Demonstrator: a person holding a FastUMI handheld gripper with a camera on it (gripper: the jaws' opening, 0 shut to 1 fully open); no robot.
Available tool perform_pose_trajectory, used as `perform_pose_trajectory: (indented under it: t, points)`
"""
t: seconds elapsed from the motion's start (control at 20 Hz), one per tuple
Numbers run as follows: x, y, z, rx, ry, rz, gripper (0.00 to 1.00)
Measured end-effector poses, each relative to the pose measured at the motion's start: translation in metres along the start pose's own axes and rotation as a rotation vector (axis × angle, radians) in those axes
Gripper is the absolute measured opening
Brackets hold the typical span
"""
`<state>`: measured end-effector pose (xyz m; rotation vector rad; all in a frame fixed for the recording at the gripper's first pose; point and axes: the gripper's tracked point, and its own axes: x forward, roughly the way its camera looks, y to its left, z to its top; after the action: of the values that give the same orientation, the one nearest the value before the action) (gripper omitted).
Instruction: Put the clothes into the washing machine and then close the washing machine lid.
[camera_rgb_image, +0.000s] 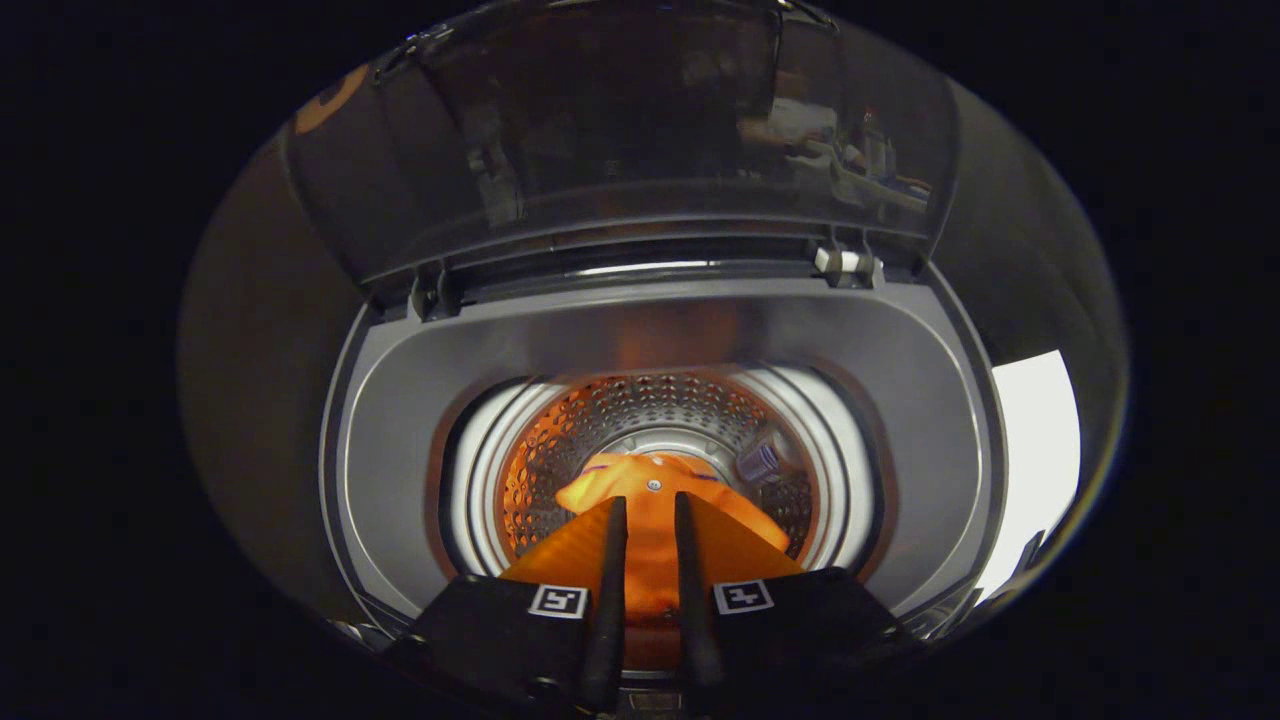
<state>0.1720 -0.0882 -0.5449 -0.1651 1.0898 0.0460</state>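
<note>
Over the open drum (660, 420), jaws pinch orange clothes (650, 495) (lid (640, 130) upright)

I can read no words or numbers here; my gripper (650, 505) carries two square black-and-white markers, and its fingers (613, 560) look narrowly parted, perhaps pinching the orange cloth (640, 485)

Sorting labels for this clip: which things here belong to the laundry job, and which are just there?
Job: orange garment between the gripper fingers, washing machine, its raised lid, drum.
Not the job: small purple-striped part on the drum wall, booth wall.
</note>
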Motion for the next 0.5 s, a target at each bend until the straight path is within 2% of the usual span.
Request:
perform_pose_trajectory:
  t: [0.25, 0.4, 0.5]
  points:
    - [-0.027, -0.008, 0.006, -0.031, -0.044, -0.028, 0.79]
    - [-0.047, -0.013, 0.014, -0.043, -0.090, -0.041, 0.98]
    - [-0.061, -0.012, 0.021, -0.053, -0.110, -0.038, 0.98]
